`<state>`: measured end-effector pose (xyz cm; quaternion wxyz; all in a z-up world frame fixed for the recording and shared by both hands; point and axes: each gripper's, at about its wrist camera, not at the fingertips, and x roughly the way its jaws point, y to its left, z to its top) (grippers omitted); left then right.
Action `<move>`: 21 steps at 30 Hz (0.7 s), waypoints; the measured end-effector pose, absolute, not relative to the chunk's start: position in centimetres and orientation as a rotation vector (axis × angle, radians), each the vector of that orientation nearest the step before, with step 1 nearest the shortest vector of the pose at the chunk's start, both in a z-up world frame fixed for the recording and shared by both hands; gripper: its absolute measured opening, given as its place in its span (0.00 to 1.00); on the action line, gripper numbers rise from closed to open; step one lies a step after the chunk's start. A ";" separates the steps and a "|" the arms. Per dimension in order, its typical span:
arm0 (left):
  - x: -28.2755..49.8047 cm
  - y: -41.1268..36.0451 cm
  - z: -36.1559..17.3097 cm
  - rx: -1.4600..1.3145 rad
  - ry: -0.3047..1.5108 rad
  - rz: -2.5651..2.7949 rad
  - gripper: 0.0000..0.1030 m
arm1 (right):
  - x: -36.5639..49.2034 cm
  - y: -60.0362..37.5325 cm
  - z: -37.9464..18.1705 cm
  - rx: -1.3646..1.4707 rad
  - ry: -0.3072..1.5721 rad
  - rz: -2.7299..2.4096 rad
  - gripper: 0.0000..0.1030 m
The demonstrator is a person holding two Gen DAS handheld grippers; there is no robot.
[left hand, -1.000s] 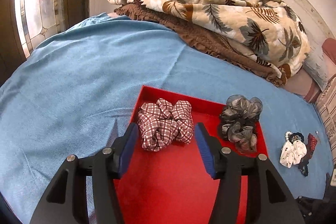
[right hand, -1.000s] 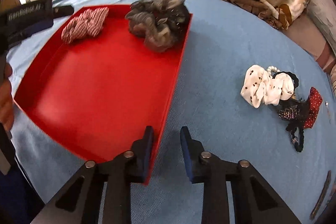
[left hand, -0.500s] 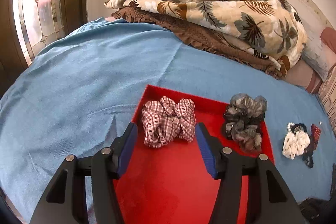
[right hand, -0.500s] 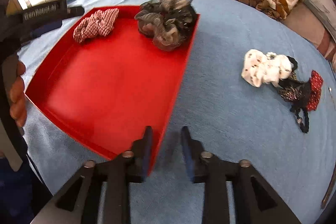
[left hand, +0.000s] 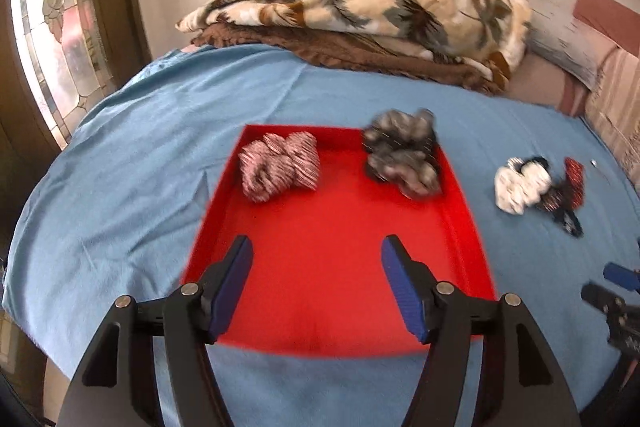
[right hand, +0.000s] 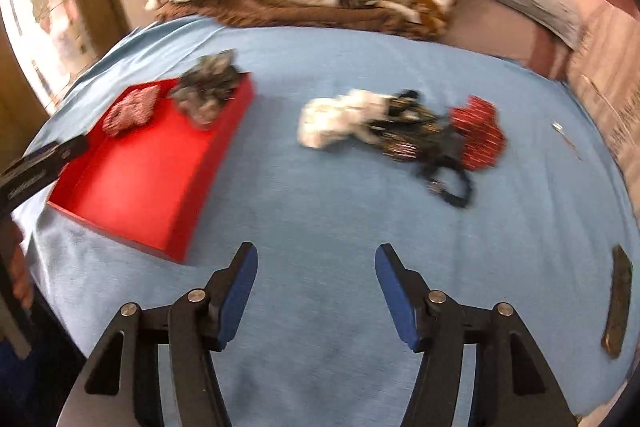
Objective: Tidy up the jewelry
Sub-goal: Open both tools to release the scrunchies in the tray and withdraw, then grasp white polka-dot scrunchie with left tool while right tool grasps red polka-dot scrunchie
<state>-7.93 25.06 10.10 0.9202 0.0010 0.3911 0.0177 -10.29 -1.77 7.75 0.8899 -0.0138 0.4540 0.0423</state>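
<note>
Red tray [left hand: 332,267]: plaid scrunchie [left hand: 280,171] at 11 o'clock and grey scrunchie [left hand: 402,157] at 1 o'clock are stowed. White scrunchie [right hand: 340,117] and a blurred, seemingly dark-and-red cluster [right hand: 444,143] remain on the blue sheet [right hand: 320,219]. Left gripper [left hand: 316,281] and right gripper [right hand: 316,287] are spread wide, nothing held.

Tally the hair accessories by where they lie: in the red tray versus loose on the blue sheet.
In the red tray: 2, a plaid scrunchie and a grey scrunchie.
On the blue sheet: at least 3, a white dotted scrunchie, a dark tangled piece, a red piece.
Total: at least 5.
</note>
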 end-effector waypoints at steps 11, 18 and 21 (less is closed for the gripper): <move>-7.6 17.9 12.4 0.028 0.837 -0.090 0.64 | -13.3 -9.7 7.2 0.041 0.896 -0.030 0.64; -4.6 12.6 12.3 0.052 0.885 -0.180 0.64 | -11.4 -14.0 7.2 0.146 0.872 -0.050 0.64; -2.8 10.8 11.3 0.052 0.920 -0.206 0.64 | -9.5 -15.7 7.1 0.203 0.862 -0.051 0.64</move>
